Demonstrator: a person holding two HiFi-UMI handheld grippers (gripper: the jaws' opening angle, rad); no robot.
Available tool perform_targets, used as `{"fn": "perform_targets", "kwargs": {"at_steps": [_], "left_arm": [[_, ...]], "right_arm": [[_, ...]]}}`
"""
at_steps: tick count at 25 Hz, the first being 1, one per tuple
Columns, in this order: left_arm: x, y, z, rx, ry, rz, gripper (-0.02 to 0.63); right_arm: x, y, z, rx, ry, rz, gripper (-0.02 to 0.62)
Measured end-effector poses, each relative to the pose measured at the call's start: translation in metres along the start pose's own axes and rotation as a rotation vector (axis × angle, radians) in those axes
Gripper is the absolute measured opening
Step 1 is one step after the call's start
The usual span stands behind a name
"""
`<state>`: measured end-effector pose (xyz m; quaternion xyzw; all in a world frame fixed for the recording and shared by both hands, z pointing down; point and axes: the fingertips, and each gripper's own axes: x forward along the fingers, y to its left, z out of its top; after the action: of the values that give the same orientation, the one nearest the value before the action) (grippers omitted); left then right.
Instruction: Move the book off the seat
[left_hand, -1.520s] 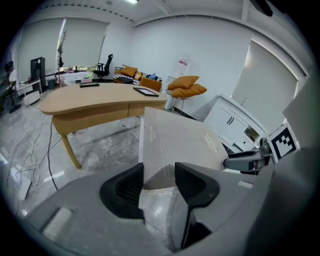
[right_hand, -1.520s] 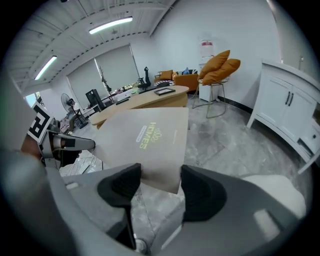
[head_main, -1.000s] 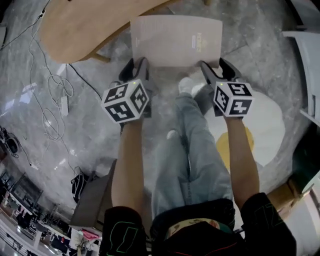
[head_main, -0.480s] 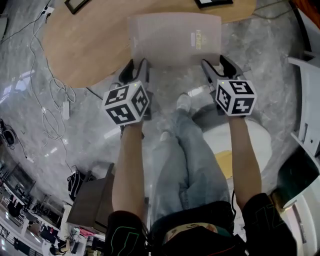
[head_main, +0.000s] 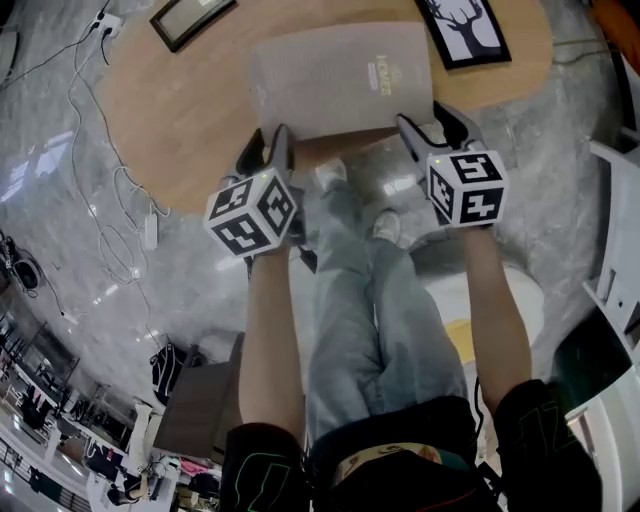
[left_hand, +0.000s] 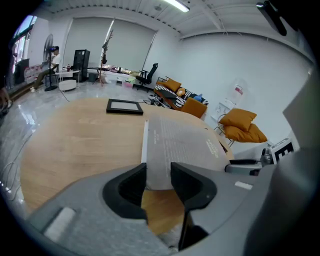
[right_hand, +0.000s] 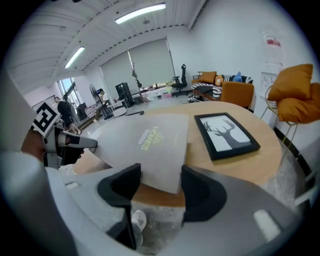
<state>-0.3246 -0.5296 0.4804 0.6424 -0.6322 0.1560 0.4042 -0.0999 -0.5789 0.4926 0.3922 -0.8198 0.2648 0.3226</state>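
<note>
Head view, from the left – the book (head_main: 340, 78) is being pinched at its near left corner by the left gripper (head_main: 268, 150), whose jaws are closed on the cover. The near right corner is being clamped in the same way by the right gripper (head_main: 432, 130). The book is being held roughly flat over the near edge of the table (head_main: 170, 120), clear of any seat. The carrying step is judged to be in hand – next, a level lowering onto bare wood is being called for, short of the deer picture (head_main: 462, 28), before both grips are loosened.
</note>
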Motion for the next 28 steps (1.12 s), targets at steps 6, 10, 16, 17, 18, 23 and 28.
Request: {"fn": "perform_targets", "kwargs": {"at_steps": [6,10,16,17,18,23,28], "left_arm": [[0.025,0.034,0.033,-0.063,0.047,-0.004,0.147],[0.043,0.044,0.035,-0.015,0.135,-0.040,0.186],[0.038,0.045,0.036,-0.127,0.182,-0.093,0.215],[0.035,0.044,0.038,-0.121,0.181,-0.094,0.215],[0.031,0.043,0.040,-0.107,0.178,-0.091,0.210],[0.015,0.037,0.061,-0.143,0.117,-0.074,0.193],[-0.009,-0.003,0.117,-0.225,-0.052,-0.169,0.068]], "right_arm": [[0.043,0.007,0.050,-0.075,0.034,-0.012,0.256],[0.068,0.005,0.065,-0.101,0.090,-0.019,0.259],[0.063,-0.006,0.072,-0.101,0.143,-0.078,0.265],[0.063,-0.008,0.075,-0.091,0.145,-0.080,0.265],[0.061,-0.007,0.077,-0.076,0.144,-0.074,0.265],[0.042,0.012,0.100,-0.008,0.080,0.012,0.203],[0.006,0.049,0.137,-0.021,-0.004,0.144,0.036]]}}
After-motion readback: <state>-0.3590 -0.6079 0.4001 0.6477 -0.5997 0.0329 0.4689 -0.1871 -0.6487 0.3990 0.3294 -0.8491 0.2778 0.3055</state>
